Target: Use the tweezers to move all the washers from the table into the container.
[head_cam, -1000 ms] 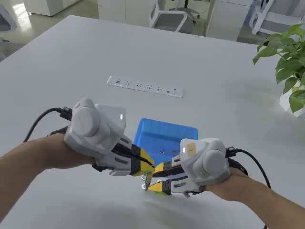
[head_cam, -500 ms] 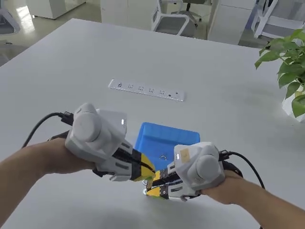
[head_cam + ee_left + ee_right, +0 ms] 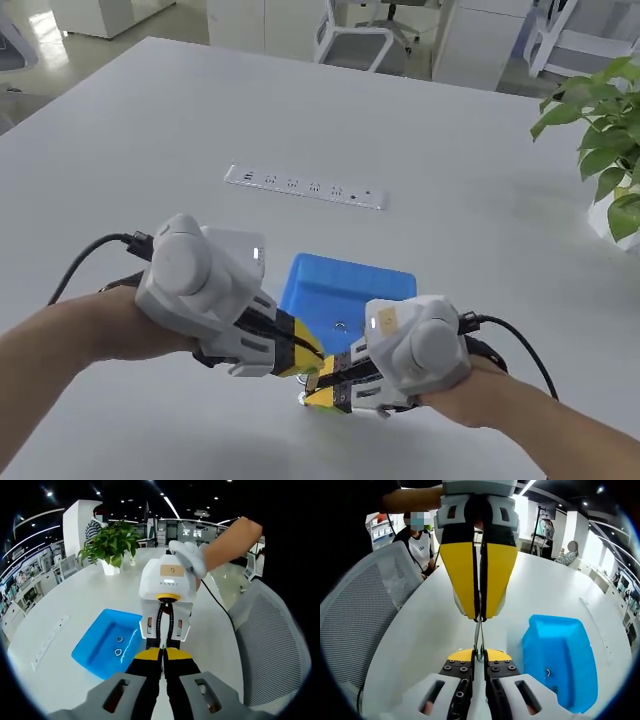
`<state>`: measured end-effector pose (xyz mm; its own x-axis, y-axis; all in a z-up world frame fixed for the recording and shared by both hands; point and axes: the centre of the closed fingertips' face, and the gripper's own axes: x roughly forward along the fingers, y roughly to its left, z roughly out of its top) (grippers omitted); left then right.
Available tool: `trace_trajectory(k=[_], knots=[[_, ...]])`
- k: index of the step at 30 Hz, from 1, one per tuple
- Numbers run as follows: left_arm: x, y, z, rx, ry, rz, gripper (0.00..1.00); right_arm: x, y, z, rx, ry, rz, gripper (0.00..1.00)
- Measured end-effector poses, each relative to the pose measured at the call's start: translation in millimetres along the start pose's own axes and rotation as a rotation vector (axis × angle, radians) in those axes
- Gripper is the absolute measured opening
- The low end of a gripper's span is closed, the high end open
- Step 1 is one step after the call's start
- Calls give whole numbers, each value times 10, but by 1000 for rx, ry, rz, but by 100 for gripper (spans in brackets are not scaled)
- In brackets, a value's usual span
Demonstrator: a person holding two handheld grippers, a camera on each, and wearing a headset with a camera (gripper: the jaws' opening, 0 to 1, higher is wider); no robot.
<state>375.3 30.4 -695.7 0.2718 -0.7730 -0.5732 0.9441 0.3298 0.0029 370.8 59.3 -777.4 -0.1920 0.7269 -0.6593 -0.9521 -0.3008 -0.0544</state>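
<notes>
Jaws of your left gripper (image 3: 479, 617) were closed flat together on the thin metal tweezers (image 3: 478, 637). The tweezers' slim legs ran straight across the short gap into the jaws of your right gripper (image 3: 479, 656), which were pressed shut on them as well. You had the two grippers nose to nose, yellow tips almost touching, low over the white tabletop (image 3: 150, 130). Whether the tweezers' tips held anything could not be made out.

Farther back on the tabletop lay a long white power strip (image 3: 305, 187), flat and well apart from your grippers. Just beyond the meeting jaws sat the shallow blue plastic container (image 3: 345, 285), resting on the tabletop close beside the tweezers. In the left gripper view, two small metal ring washers (image 3: 120, 639) lay on its floor, near each other but not touching. At the far right you had a green leafy plant (image 3: 605, 110).
</notes>
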Motion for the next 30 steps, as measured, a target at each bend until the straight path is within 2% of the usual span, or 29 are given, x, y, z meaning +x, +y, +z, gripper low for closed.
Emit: trace_trajectory(k=[11,18,22,27,30], knots=[[-7,10,-4,3,7,8,5,0,-1,6,1,1,-2,7],[-68,16,-5,-30,-3,23,15,-12,-7,-3,7,5,-7,7],[-105,27,-42,-43,1,34,20,-36,-20,8,14,0,-12,8],[-141,21,-70,-69,-6,44,29,-83,-24,50,17,-5,-20,8],[-173,9,-85,-79,-26,55,38,-121,-18,84,18,-6,-27,8]])
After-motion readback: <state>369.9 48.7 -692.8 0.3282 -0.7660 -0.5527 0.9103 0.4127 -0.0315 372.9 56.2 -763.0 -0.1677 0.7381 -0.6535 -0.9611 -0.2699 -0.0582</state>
